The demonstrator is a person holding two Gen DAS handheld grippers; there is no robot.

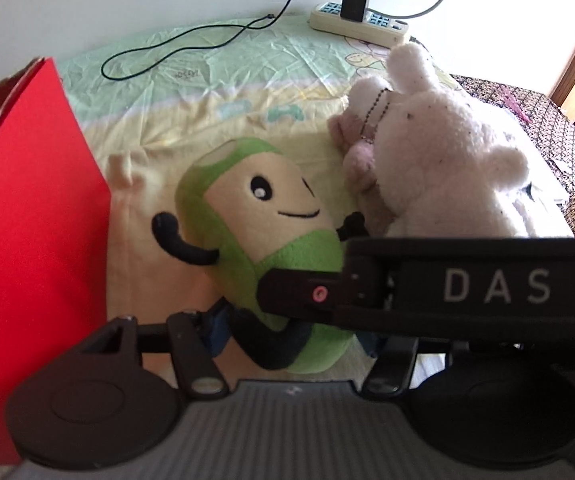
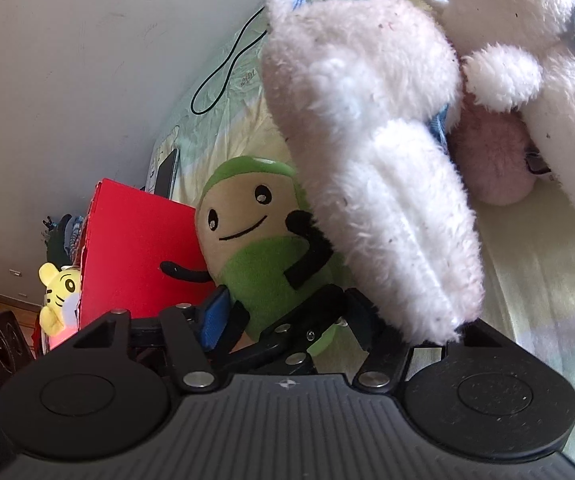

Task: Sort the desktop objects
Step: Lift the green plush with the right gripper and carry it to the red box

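Green plush (image 1: 255, 240) lying face-up on bedsheet (image 1: 215, 72), long axis running away from left tool (image 1: 287, 332), cap end farthest. Left tool clamped on its lower body. Red box (image 1: 35, 220) left, white plush (image 1: 447, 152) right, touching. Right tool (image 2: 287, 320) crossing in front, state unclear.

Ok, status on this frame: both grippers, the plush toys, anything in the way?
Left gripper closed on green plush. Right gripper on white plush, closure unclear. Red box beside green plush; nothing blocking.

green plush (image 1: 247, 216) base: behind gripper | white plush (image 2: 367, 160): cut by top edge | red box (image 1: 27, 208): cropped left
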